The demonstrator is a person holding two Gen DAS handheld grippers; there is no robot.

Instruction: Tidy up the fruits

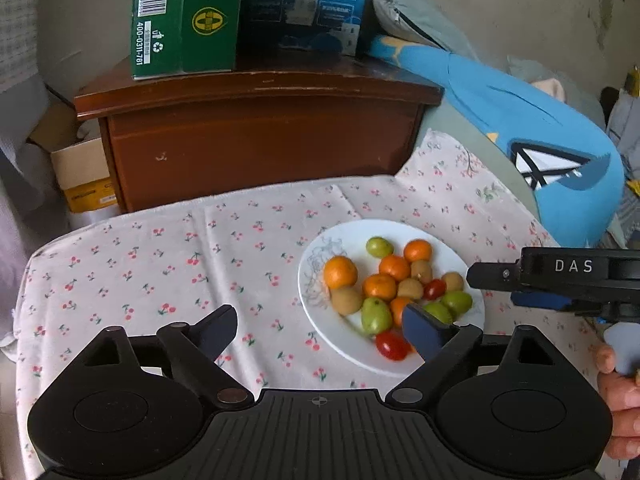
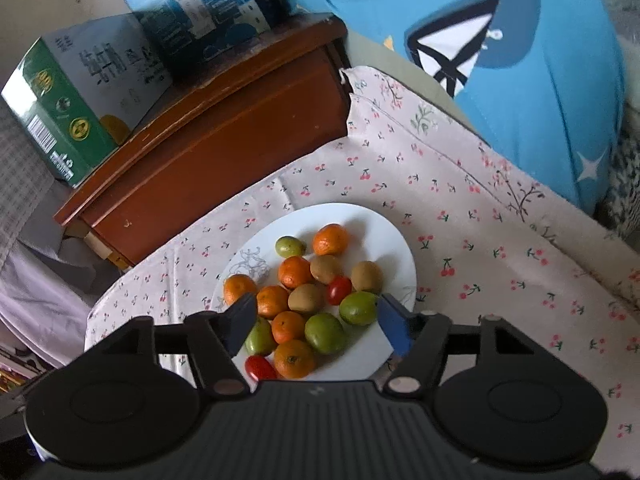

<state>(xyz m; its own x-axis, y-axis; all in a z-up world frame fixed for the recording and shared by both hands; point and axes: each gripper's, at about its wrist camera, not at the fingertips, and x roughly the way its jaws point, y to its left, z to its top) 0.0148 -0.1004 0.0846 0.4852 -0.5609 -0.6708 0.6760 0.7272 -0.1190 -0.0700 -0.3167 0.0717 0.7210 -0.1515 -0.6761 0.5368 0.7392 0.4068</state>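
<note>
Left wrist view first: the left gripper (image 1: 320, 330) hangs over the cherry-print cloth (image 1: 168, 264) with its jaws spread wide and nothing between them, its blue right-hand pad just in front of the near edge of the white plate (image 1: 352, 240). All the fruit is heaped on that plate, oranges, green fruits, brown kiwi-like ones and a red cherry tomato (image 1: 393, 345) close to the rim. The right gripper (image 1: 492, 276) comes in from the right edge, side-on, with a hand (image 1: 618, 396) behind it. Right wrist view: the right gripper (image 2: 316, 320) hovers over the heap (image 2: 308, 296) with its jaws partly open and empty, the fruit showing between the pads but not touched. My worry is that the pieces lie packed and touching, so a pad pushed in for one would likely nudge its neighbours; round fruit rolls, and the tomato (image 2: 260, 367) near the rim could go over the edge. With both tools crowding one plate, they might also knock each other.
</note>
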